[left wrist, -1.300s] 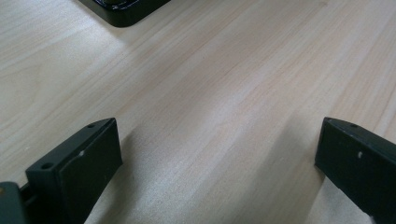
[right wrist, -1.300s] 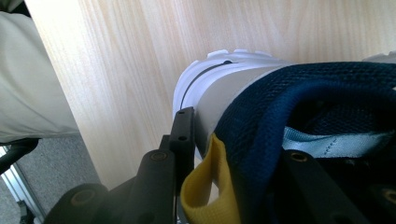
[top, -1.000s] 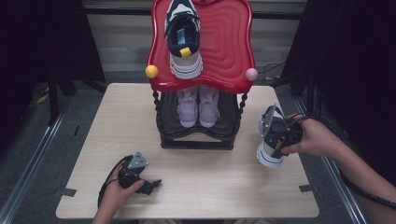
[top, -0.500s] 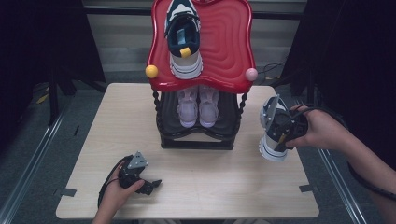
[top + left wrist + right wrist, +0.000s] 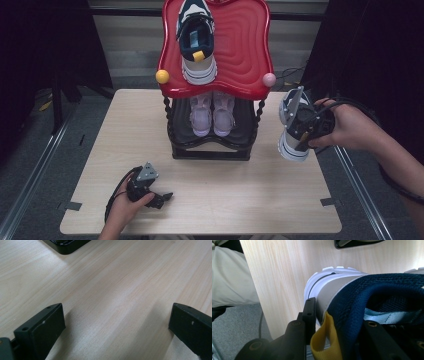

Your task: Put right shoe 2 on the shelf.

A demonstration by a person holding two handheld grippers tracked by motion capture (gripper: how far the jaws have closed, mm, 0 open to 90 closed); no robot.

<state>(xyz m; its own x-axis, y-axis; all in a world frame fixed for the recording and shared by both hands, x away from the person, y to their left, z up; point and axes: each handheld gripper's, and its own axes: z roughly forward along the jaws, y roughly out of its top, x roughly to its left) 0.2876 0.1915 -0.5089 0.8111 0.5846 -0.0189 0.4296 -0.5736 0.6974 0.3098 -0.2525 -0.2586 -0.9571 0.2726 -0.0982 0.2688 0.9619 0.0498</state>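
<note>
Red rack (image 5: 240, 55): one navy-and-white shoe (image 5: 196, 42) on the top tray, a pink pair (image 5: 212, 114) on the lower shelf. Right claw (image 5: 300, 131) is clamped on the heel collar of a matching sneaker (image 5: 292, 147), held at the counter's (image 5: 240, 195) right edge, long axis apparently near-vertical. Left claw (image 5: 159, 198) rests agape and unladen on open counter near the front.

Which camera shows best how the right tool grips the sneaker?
The right gripper view: the right tool clamps the navy sneaker's heel collar beside its yellow pull tab. The high view shows that sneaker held at the table's right edge.
</note>
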